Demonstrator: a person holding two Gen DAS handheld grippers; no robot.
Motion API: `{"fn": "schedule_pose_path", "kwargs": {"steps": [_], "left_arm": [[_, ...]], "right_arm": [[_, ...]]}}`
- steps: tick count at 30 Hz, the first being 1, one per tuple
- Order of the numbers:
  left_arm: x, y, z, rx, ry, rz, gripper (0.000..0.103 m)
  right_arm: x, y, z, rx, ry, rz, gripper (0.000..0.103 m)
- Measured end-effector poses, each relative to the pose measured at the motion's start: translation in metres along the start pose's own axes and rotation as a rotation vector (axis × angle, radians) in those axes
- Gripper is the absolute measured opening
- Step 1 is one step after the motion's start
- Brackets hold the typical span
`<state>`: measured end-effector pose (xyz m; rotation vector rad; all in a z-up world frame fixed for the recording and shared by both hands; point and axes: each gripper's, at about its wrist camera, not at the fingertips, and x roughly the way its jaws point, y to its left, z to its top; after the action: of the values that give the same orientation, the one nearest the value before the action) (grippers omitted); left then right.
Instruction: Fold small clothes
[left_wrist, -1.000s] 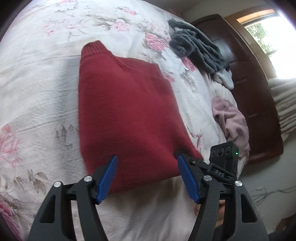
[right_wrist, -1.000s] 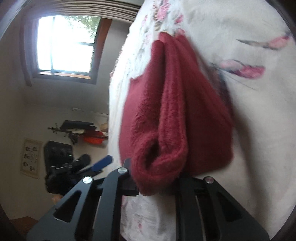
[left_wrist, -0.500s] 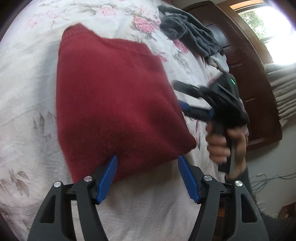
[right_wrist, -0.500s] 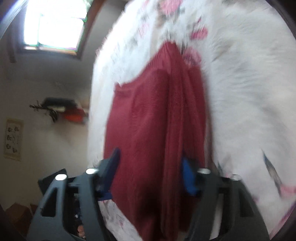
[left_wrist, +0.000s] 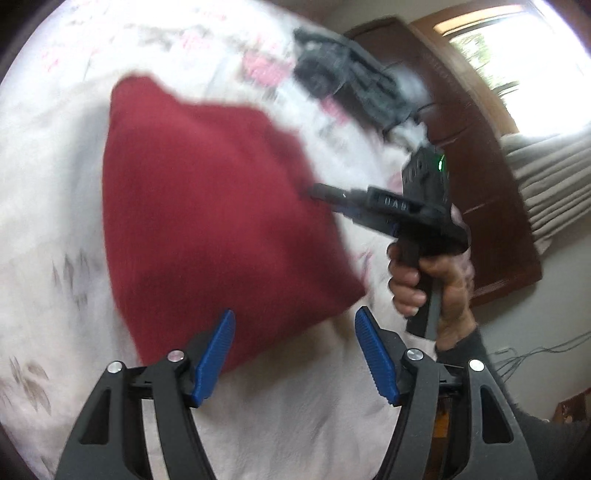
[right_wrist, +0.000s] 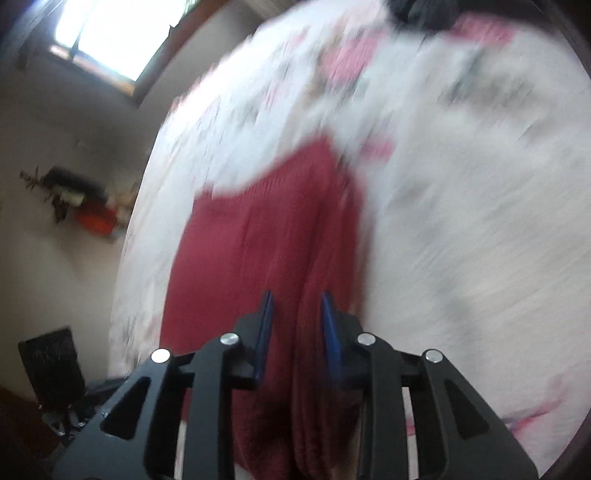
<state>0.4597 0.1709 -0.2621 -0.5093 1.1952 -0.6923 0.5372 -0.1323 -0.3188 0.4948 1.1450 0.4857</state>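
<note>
A red knitted sweater (left_wrist: 207, 206) lies folded on the floral bedspread (left_wrist: 48, 192). At its near edge my left gripper (left_wrist: 295, 332) stands open, blue pads apart, with only the sweater's corner and bedspread between them. A hand holds my right gripper (left_wrist: 317, 192), whose tip touches the sweater's right edge. In the blurred right wrist view, the right gripper (right_wrist: 297, 328) has its blue pads (right_wrist: 266, 332) drawn close together on a thick folded ridge of the sweater (right_wrist: 258, 251), which fills the gap between them.
A dark grey garment (left_wrist: 347, 85) lies at the far side of the bed, beside a dark wooden headboard (left_wrist: 480, 177). Pale curtains (left_wrist: 546, 173) hang by a bright window. The bed's edge (right_wrist: 136, 266) drops to the floor at the left in the right wrist view.
The right gripper let go of the sweater's rolled end, moved along its right edge, and its jaws narrowed from wide open onto the folded edge. The left gripper stayed open at the near edge.
</note>
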Motion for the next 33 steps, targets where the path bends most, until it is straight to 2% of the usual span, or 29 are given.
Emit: {"fn": "schedule_pose_path", "kwargs": {"steps": [1,3,4,5,7,8,9,11,12,13,14,15,16,18,19,20,21,22,24,25,26,28,29,30,32,33], "left_arm": [[0.0,0.001,0.006,-0.004,-0.009,-0.026,0.067],[0.008,0.006,0.012,-0.012,0.005,-0.061,0.068],[0.018,0.011,0.014,-0.016,0.026,-0.05,0.068],[0.028,0.018,0.014,-0.022,0.049,-0.021,0.068],[0.047,0.036,0.012,-0.059,0.096,0.015,0.066],[0.053,0.045,0.011,-0.079,0.109,0.016,0.061],[0.055,0.05,0.011,-0.094,0.118,0.002,0.056],[0.045,0.045,0.017,-0.093,0.125,-0.041,0.056],[0.038,0.043,0.021,-0.09,0.115,-0.078,0.058],[0.024,0.039,0.028,-0.073,0.082,-0.13,0.058],[0.013,0.037,0.036,-0.055,0.043,-0.144,0.06],[0.005,0.038,0.046,-0.047,0.004,-0.135,0.061],[-0.001,0.044,0.06,-0.057,-0.034,-0.108,0.061],[0.004,0.059,0.077,-0.095,-0.042,-0.073,0.061],[0.015,0.068,0.083,-0.108,-0.013,-0.031,0.061],[0.03,0.08,0.085,-0.121,0.031,0.035,0.061],[0.039,0.086,0.085,-0.128,0.056,0.055,0.057],[0.048,0.091,0.085,-0.125,0.074,0.073,0.055],[0.041,0.086,0.083,-0.117,0.059,0.079,0.054],[0.034,0.081,0.081,-0.112,0.04,0.056,0.055],[0.023,0.074,0.078,-0.092,0.02,0.004,0.056],[0.013,0.062,0.065,-0.048,0.015,-0.045,0.056],[0.014,0.058,0.056,-0.03,0.032,-0.044,0.056],[0.021,0.057,0.047,-0.018,0.065,-0.012,0.056],[0.035,0.06,0.037,-0.004,0.092,0.056,0.055],[0.036,0.061,0.032,-0.012,0.087,0.064,0.053]], "right_arm": [[-0.008,0.004,0.007,0.0,-0.035,0.041,0.027],[-0.002,0.013,0.018,-0.016,-0.016,0.127,0.026],[0.011,0.02,0.022,-0.041,0.027,0.162,0.026],[0.03,0.023,0.025,-0.052,0.087,0.178,0.021],[0.061,0.014,0.029,-0.044,0.15,0.109,0.017],[0.072,0.005,0.03,-0.036,0.169,0.081,0.0],[0.084,-0.01,0.031,-0.009,0.183,0.057,0.0],[0.077,-0.022,0.031,0.041,0.155,0.083,0.0],[0.066,-0.019,0.031,0.033,0.125,0.088,0.004],[0.053,-0.017,0.028,0.032,0.099,0.126,0.007],[0.044,-0.016,0.026,0.036,0.09,0.169,0.008],[0.034,-0.009,0.018,0.025,0.091,0.238,0.007],[0.031,-0.005,0.013,0.009,0.102,0.27,0.007],[0.036,0.002,0.003,-0.015,0.141,0.302,0.007],[0.04,0.001,-0.003,-0.026,0.168,0.304,0.008],[0.05,-0.001,-0.007,-0.051,0.188,0.219,0.003],[0.056,-0.007,-0.01,-0.056,0.201,0.153,0.0],[0.057,-0.014,-0.012,-0.044,0.206,0.136,0.0],[0.045,-0.014,-0.012,-0.029,0.169,0.13,0.004],[0.035,-0.007,-0.013,-0.04,0.145,0.141,0.007],[0.022,0.0,-0.017,-0.048,0.124,0.201,0.007],[0.009,0.015,-0.03,-0.086,0.128,0.286,0.007],[0.011,0.021,-0.039,-0.116,0.149,0.283,0.007],[0.017,0.02,-0.045,-0.125,0.175,0.275,0.008],[0.036,0.006,-0.057,-0.122,0.231,0.195,0.0],[0.044,-0.006,-0.062,-0.102,0.243,0.168,0.0]]}}
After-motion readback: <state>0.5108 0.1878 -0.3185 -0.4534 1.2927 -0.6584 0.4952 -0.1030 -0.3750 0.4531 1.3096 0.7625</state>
